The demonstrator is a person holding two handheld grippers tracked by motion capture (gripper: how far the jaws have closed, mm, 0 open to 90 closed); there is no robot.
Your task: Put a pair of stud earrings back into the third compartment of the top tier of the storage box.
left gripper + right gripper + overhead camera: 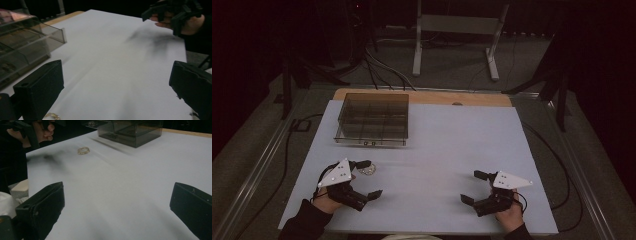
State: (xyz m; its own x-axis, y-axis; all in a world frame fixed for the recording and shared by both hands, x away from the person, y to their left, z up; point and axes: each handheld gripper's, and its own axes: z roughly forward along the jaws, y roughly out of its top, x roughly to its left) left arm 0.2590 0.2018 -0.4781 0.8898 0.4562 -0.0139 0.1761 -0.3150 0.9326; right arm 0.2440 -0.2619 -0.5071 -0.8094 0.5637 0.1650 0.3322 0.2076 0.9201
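A small gold ring-shaped bracelet (368,171) lies flat on the white table sheet (437,145), just beyond the far finger of my left gripper (368,179). In the right gripper view the bracelet (83,150) lies far off on the sheet. It peeks in at the bottom of the left gripper view (52,116). My left gripper is open, jaws wide apart, nothing between them. My right gripper (473,187) is open too, over bare sheet at the front right. A smoky clear compartment box (373,120) stands at the back left.
A wooden strip (422,96) runs along the table's far edge. Cables (382,70) and a grey metal stand (457,30) are on the floor behind. Bare sheet spans the middle between the two grippers.
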